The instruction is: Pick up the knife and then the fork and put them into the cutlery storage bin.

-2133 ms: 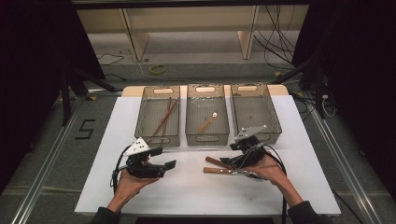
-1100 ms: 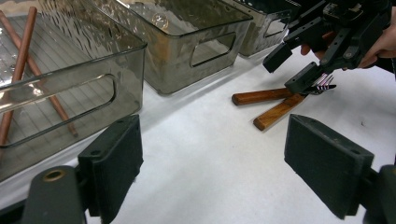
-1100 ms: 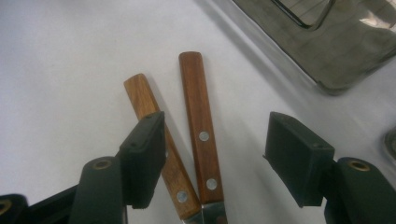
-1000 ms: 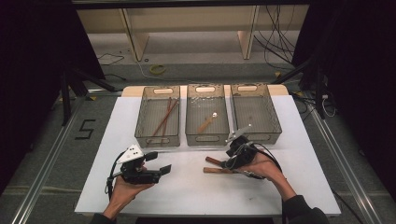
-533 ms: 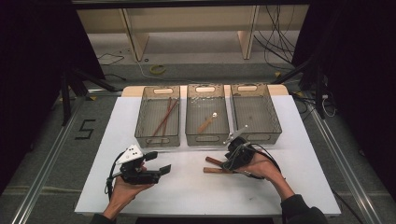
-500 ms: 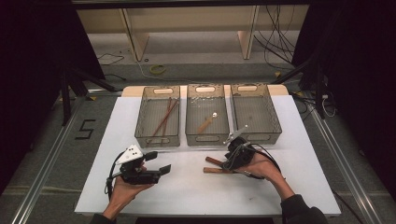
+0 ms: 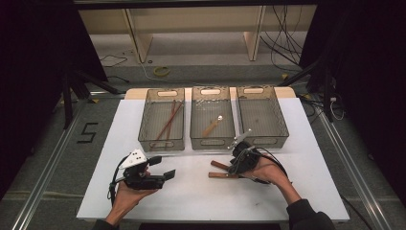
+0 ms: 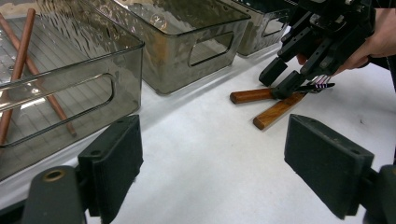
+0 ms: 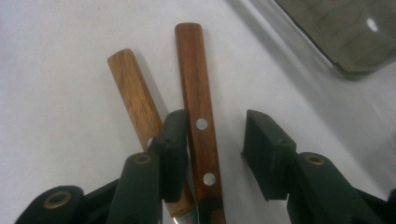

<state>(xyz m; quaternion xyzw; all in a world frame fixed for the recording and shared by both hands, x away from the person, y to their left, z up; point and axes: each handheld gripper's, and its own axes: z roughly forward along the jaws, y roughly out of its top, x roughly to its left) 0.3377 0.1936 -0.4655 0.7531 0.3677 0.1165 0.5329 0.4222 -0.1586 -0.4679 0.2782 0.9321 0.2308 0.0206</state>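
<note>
Two wooden-handled utensils lie crossed on the white table, a riveted handle (image 9: 196, 93) and a plainer one (image 9: 133, 84); their metal ends are hidden under the gripper. My right gripper (image 9: 217, 130) points down at them, and its jaws have just been closing. The riveted handle is between the jaws, the left pad against it and the right pad still apart. In the high view the right gripper (image 7: 238, 163) is over the handles (image 7: 220, 170). My left gripper (image 7: 162, 167) hovers open at the front left with nothing in it, and from there I see the handles (image 8: 250, 95).
Three smoky clear bins stand in a row at the back. The left bin (image 7: 143, 125) holds brown chopsticks (image 7: 168, 120), the middle bin (image 7: 193, 120) a wooden spoon (image 7: 212, 125), and the right bin (image 7: 282, 125) looks bare. White table (image 7: 201, 201) lies open in front.
Since the oldest frame my right gripper has tipped down and left onto the handles. My left gripper has drifted slightly left and nearer. In the last second neither hand has shifted.
</note>
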